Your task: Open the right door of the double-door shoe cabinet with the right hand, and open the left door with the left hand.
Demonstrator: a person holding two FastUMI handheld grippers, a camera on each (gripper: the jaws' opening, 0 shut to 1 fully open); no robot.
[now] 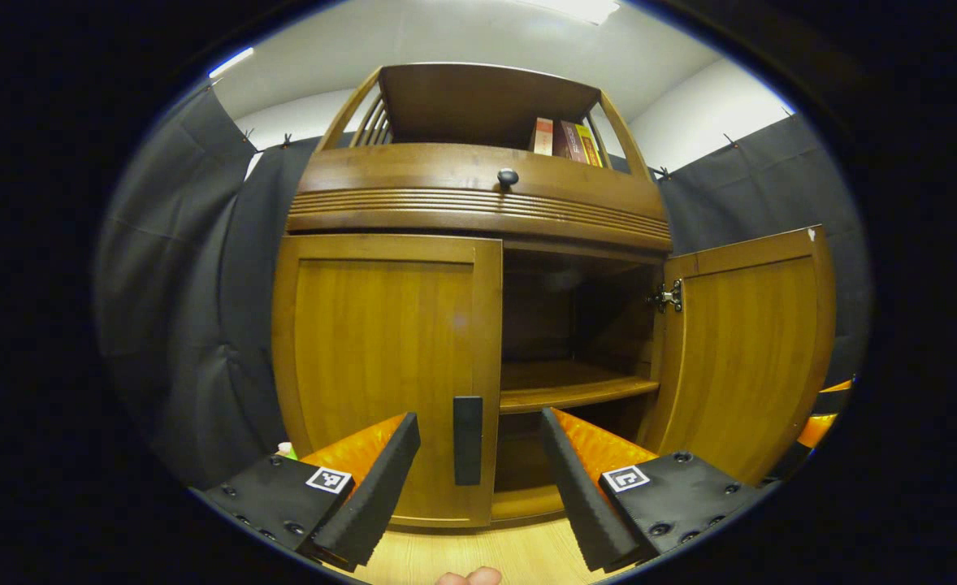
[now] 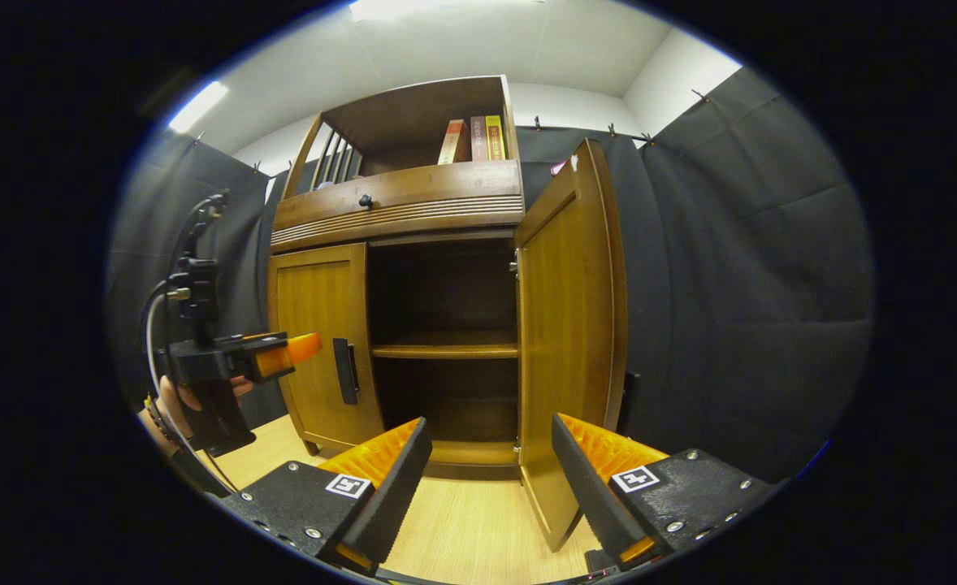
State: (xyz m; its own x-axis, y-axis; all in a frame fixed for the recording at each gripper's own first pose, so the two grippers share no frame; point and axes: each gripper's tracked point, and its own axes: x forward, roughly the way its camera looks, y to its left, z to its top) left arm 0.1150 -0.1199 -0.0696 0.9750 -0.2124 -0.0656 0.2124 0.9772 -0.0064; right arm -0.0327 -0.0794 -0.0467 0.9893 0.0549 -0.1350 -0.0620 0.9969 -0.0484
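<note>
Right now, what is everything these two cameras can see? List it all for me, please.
Shoe cabinet: one, brown wood, standing on the floor against the booth wall.
Right door: one, brown wood, swung open.
Left door: one, brown wood, closed.
Door handle: one, black, upright bar near the left door's inner edge.
Inner shelf: one, brown wood, bare, midway up the cabinet.
Drawer knob: one, dark, above the doors.
Books: about three, reddish and yellow, upright on the top shelf.
Floor: pale wood.
Left gripper: open, in front of the handle.
Right gripper: open, near the open door.
</note>
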